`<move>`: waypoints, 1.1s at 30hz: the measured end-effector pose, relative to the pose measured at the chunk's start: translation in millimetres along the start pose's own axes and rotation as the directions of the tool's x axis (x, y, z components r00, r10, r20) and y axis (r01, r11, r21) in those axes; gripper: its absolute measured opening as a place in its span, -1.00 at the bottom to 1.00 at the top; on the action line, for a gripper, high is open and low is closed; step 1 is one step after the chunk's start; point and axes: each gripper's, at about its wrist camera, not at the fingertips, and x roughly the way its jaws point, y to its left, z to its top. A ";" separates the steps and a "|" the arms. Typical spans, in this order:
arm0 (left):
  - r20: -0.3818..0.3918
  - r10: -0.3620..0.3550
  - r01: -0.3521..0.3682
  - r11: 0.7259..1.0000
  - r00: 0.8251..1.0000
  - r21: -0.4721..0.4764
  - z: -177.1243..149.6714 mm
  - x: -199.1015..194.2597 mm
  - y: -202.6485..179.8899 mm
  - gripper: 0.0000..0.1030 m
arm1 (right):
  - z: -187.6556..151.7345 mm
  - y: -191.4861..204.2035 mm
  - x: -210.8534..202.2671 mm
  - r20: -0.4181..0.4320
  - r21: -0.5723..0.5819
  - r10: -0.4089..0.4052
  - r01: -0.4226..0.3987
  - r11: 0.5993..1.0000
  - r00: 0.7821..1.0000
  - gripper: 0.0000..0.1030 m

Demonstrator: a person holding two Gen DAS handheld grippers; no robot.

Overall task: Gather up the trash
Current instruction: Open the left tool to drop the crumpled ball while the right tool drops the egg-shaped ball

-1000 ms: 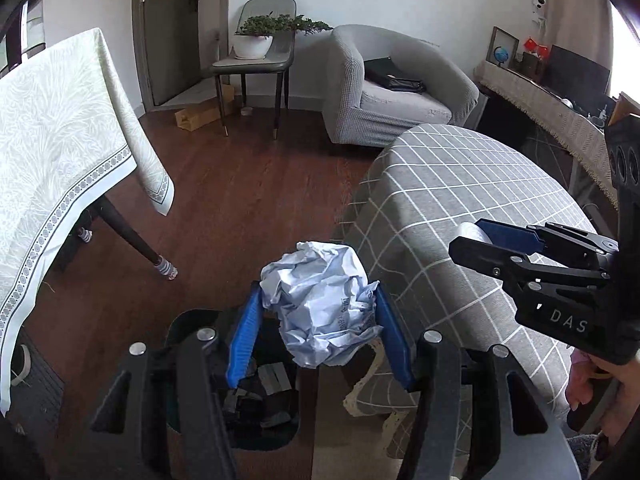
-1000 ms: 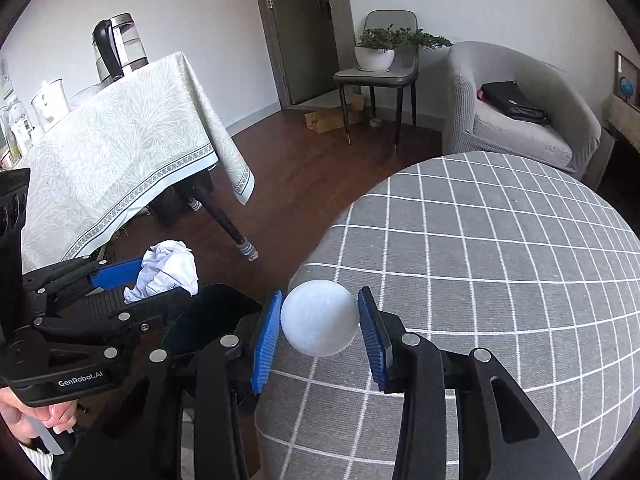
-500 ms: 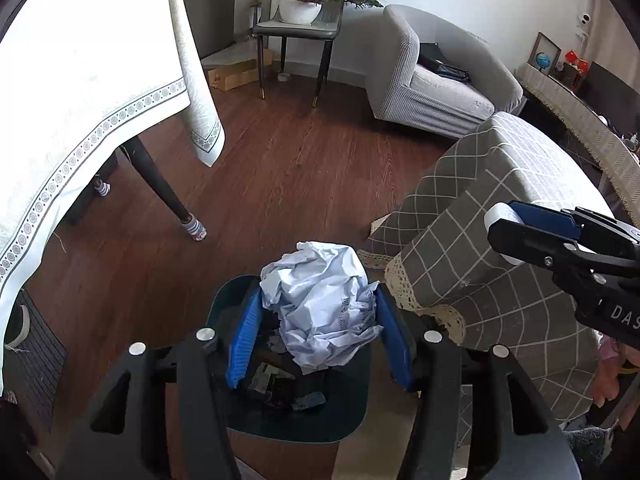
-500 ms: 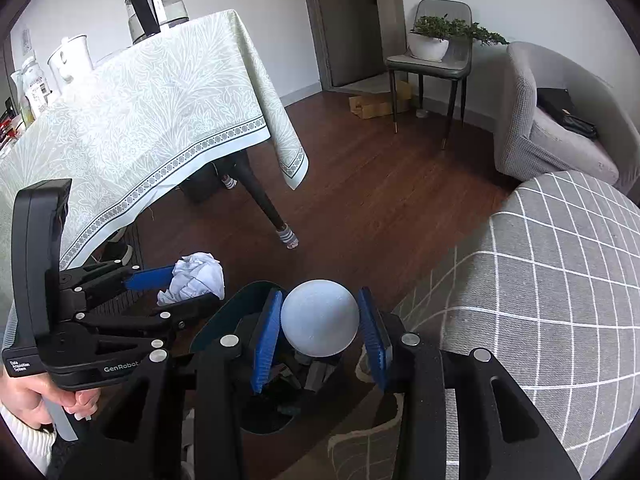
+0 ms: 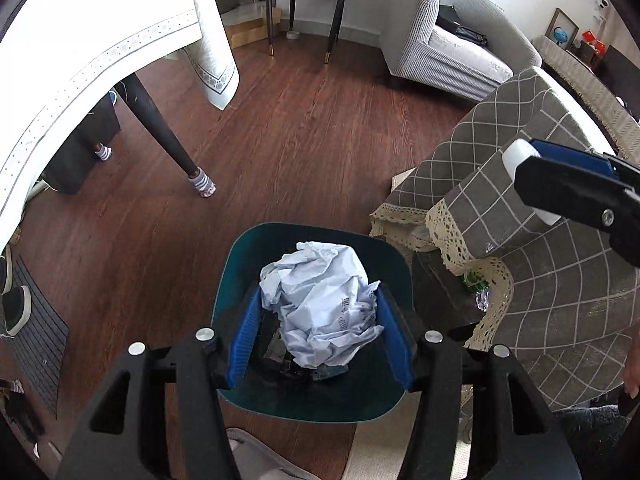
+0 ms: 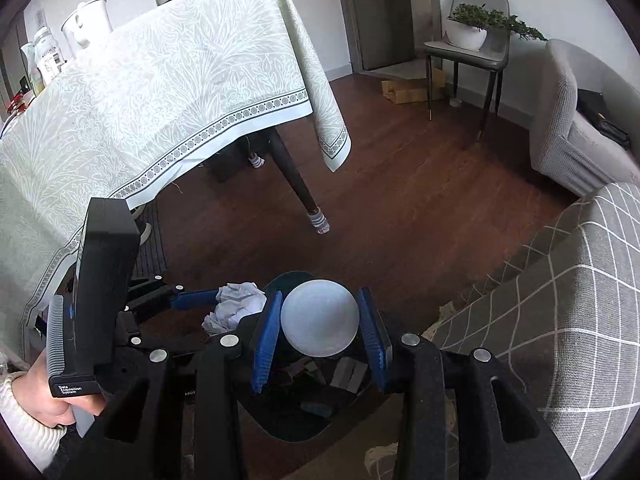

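In the left wrist view, a crumpled ball of pale printed paper [image 5: 324, 300] is clamped between the blue pads of the left gripper [image 5: 320, 328], above a dark teal bin [image 5: 236, 264] on the wooden floor [image 5: 304, 136]. In the right wrist view, a frosted white ball [image 6: 319, 318] is clamped by the right gripper [image 6: 320, 332] over the same bin, beside a checked tablecloth [image 6: 560, 300].
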 end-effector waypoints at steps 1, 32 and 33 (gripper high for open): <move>-0.010 0.001 -0.001 1.000 1.000 0.002 -2.0 2.3 0.7 0.14 | 0.5 0.7 1.5 -0.002 0.000 0.002 -0.002 1.000 1.000 -0.23; 0.118 0.023 -0.018 0.999 0.993 -0.051 -2.0 -44.1 30.9 0.25 | -17.7 4.5 89.0 -0.201 0.004 -0.010 0.011 1.000 0.980 -0.23; 0.128 0.022 -0.015 0.998 0.991 -0.054 -0.8 -47.6 31.6 0.20 | -19.4 3.8 91.1 -0.211 0.004 -0.011 0.013 1.000 0.977 -0.23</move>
